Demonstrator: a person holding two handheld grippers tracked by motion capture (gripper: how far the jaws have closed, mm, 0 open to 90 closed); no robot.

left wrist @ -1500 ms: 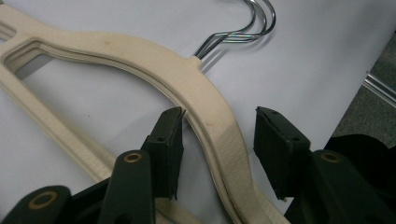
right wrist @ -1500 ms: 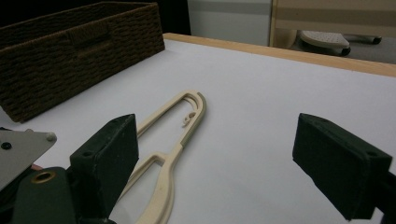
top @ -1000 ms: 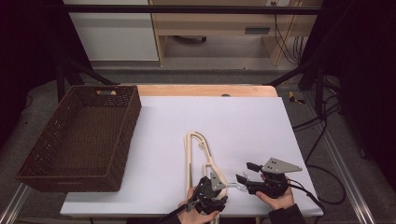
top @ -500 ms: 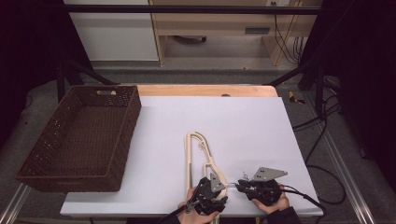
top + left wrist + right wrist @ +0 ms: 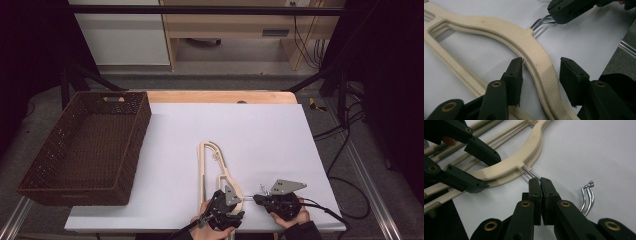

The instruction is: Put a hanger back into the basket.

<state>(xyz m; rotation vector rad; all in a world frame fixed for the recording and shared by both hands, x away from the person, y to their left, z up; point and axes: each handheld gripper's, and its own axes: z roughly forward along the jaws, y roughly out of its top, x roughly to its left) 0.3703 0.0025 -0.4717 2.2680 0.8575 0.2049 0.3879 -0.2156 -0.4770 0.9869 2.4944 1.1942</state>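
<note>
Stacked cream plastic hangers (image 5: 206, 160) lie on the white table, their metal hooks (image 5: 587, 195) pointing right. My left gripper (image 5: 234, 194) straddles the top hanger's curved shoulder (image 5: 536, 55). Its jaws have just been opening, and a gap shows beside the right pad (image 5: 571, 80), so the hanger sits loose between them. My right gripper (image 5: 540, 181) reaches in from the right, level with the table. Its jaws have just been closing and now pinch the hook wire (image 5: 529, 172) where it leaves the hanger neck. In the left gripper view the right gripper (image 5: 554, 17) sits on that wire (image 5: 540, 22).
A dark woven basket (image 5: 142, 120) stands at the table's left side. The white sheet (image 5: 260, 135) stretches back to a wooden strip (image 5: 220, 96). Both hands work near the front edge, and cables trail off to the right (image 5: 330, 215).
The right gripper has come in leftward and lower to the hook and closed its jaws on the wire. The left gripper has stayed over the hanger's shoulder.
</note>
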